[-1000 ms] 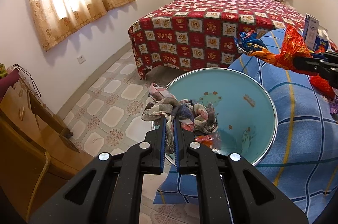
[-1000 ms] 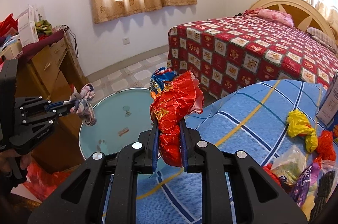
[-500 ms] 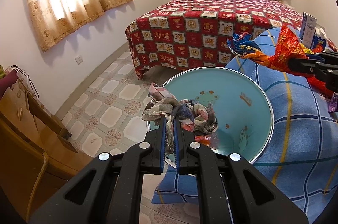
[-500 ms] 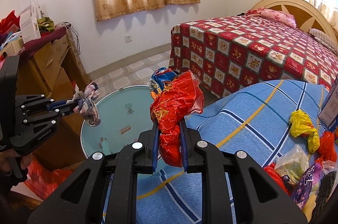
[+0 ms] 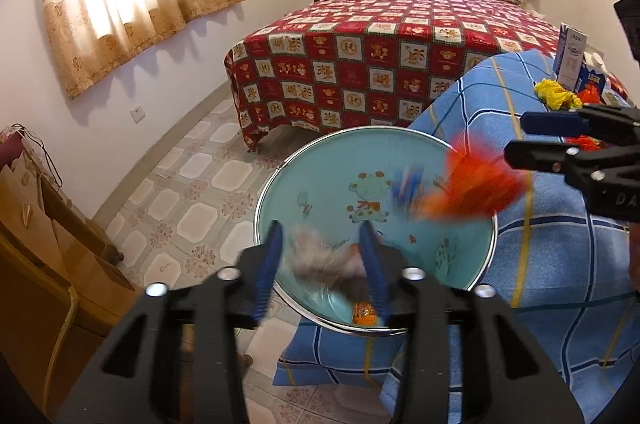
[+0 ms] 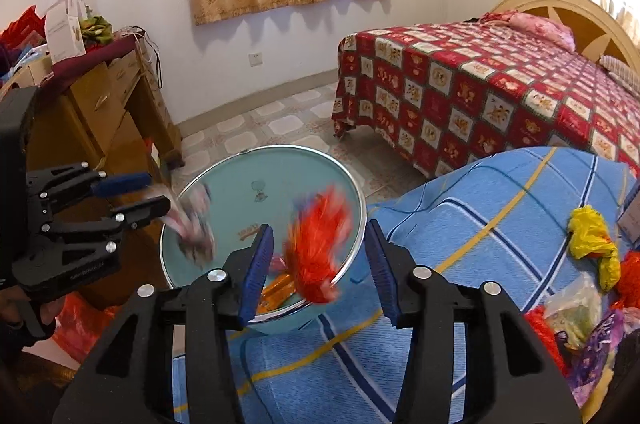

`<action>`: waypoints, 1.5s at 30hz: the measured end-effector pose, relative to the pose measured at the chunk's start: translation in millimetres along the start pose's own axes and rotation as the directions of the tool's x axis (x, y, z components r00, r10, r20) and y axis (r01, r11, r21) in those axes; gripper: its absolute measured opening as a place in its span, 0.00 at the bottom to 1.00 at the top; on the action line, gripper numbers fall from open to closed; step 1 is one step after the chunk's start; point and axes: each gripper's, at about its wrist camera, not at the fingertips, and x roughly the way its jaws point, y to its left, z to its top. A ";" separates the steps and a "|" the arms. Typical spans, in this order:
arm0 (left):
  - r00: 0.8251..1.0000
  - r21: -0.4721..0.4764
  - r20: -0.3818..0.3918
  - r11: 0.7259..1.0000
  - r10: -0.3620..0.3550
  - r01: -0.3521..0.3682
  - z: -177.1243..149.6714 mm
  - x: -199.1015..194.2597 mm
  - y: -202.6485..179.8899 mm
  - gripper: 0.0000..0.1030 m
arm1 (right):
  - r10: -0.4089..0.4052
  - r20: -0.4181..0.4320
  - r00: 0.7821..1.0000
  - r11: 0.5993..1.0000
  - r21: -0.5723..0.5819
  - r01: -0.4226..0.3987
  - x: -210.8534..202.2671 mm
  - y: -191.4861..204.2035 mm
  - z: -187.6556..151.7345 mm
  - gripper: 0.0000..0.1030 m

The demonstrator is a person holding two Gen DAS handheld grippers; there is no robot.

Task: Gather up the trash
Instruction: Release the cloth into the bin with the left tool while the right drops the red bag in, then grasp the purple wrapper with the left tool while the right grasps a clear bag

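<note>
A light blue round basin with a metal rim sits at the edge of a blue checked bedspread. My left gripper hangs over its near rim, jaws opening. A grey crumpled rag, blurred, falls free between them into the basin. My right gripper is over the basin's other side, jaws opening too. A red and blue wrapper, blurred, drops free from it into the basin. An orange wrapper lies on the basin's bottom.
More trash lies on the blue bedspread: a yellow bag, a clear bag, red and purple wrappers. A bed with a red quilt stands behind. A wooden cabinet stands to the left on the tiled floor.
Both grippers went from shut to open. The rag left the left gripper and the red wrapper left the right; both are falling into the basin.
</note>
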 end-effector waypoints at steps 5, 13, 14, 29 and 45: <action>1.000 -0.011 0.000 1.000 0.005 -0.005 -0.2 0.7 -0.3 0.57 | -0.016 -0.001 1.000 1.000 0.007 0.016 -0.3 -0.9 -3.2 0.54; 1.000 -0.014 -0.011 1.000 -0.010 0.010 -1.8 1.8 -5.0 0.67 | -0.038 0.024 0.999 0.999 0.012 0.037 -15.6 -2.7 -4.7 0.60; 1.000 -0.014 -0.016 1.000 -0.020 0.019 -1.8 1.9 -8.3 0.68 | -0.047 0.029 0.998 0.999 0.011 0.047 -21.9 -3.4 -6.1 0.61; 0.978 0.141 -0.017 0.968 -0.208 0.208 0.2 -11.6 -131.8 0.81 | -0.452 0.086 0.888 0.856 0.322 0.405 -192.2 -118.1 -105.4 0.72; 0.933 0.244 0.017 0.906 -0.360 0.345 25.6 -35.7 -264.5 0.88 | -0.602 -0.042 0.797 0.680 0.497 0.540 -239.4 -184.6 -213.6 0.76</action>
